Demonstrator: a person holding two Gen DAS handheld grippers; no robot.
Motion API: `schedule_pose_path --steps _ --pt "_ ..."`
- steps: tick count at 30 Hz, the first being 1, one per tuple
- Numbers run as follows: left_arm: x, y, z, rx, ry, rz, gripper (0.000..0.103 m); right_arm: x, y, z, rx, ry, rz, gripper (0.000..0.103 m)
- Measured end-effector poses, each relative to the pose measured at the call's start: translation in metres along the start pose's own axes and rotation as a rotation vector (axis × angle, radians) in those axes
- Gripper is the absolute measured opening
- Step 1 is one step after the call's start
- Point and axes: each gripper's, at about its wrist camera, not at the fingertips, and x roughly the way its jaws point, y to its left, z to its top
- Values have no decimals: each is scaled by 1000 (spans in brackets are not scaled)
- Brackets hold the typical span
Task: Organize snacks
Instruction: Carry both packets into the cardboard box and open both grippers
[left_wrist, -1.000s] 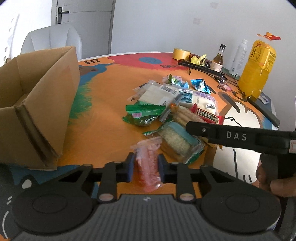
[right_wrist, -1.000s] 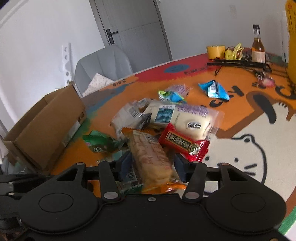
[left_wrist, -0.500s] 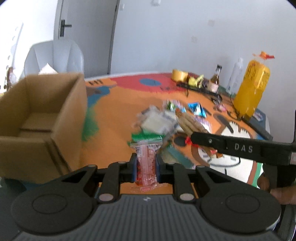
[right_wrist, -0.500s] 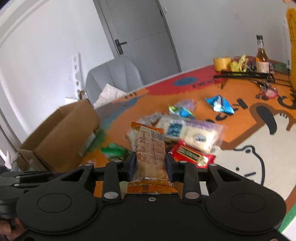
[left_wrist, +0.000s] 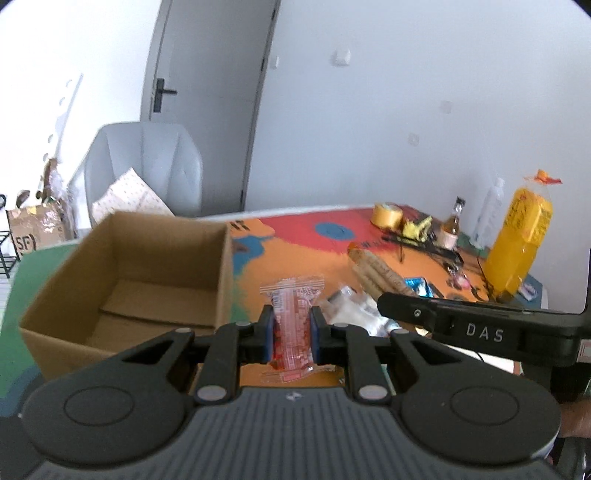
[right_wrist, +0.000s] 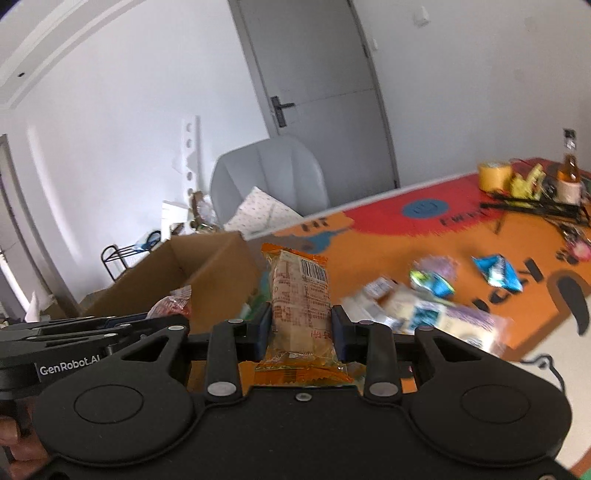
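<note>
My left gripper (left_wrist: 291, 326) is shut on a clear packet of red snacks (left_wrist: 291, 321) and holds it above the table, just right of the open cardboard box (left_wrist: 129, 273). My right gripper (right_wrist: 301, 326) is shut on an orange-edged biscuit pack (right_wrist: 299, 306), held upright in the air. The same pack shows in the left wrist view (left_wrist: 376, 275), right of the red packet. The box shows in the right wrist view (right_wrist: 192, 269), ahead and to the left. The remaining snack packets (right_wrist: 424, 310) lie in a pile on the orange table mat.
A grey chair (left_wrist: 147, 170) stands behind the box. At the table's far side are a yellow tape roll (left_wrist: 386, 215), a small glass bottle (left_wrist: 452, 225), a white bottle (left_wrist: 489, 210) and a large orange drink bottle (left_wrist: 517, 243). A blue packet (right_wrist: 498, 273) lies apart.
Both grippers have lifted their packets off the table and swung left toward the cardboard box. The box interior has come into view.
</note>
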Motion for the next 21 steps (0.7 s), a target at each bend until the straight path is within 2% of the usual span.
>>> schedule_pose_path --steps 15,21 --pt "-15 58 21 -76 -65 124 18 29 41 19 -56 -12 92 32" --pt "-14 86 25 -122 -64 178 18 44 57 22 -73 -4 123 32"
